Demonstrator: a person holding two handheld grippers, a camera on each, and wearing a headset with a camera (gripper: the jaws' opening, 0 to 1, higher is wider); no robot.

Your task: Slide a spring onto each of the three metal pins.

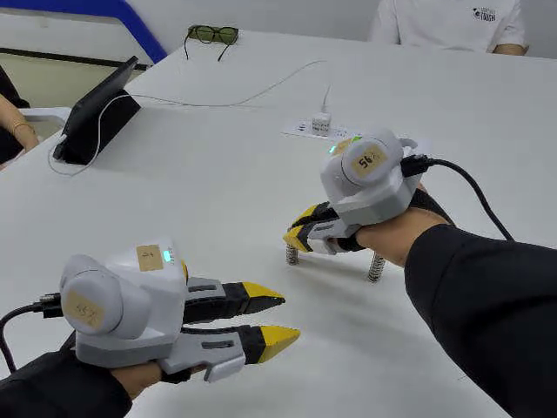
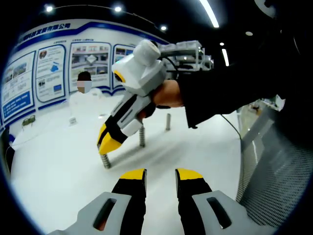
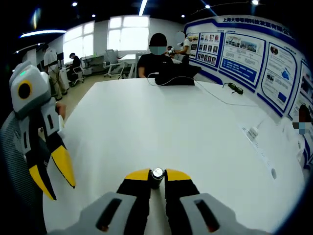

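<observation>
right gripper narrow, nipping top of near pin, likely seating its spring | left gripper part-open, empty, waiting on the desk at its 8 o'clock | second pin sprung; third pin looks bare, too small to confirm

I count 3 metal pins, with springs on 2 that I can see. My claws make 2: left gripper, right gripper. 1 pair of sunglasses, 1 tablet, 1 plug.
</observation>
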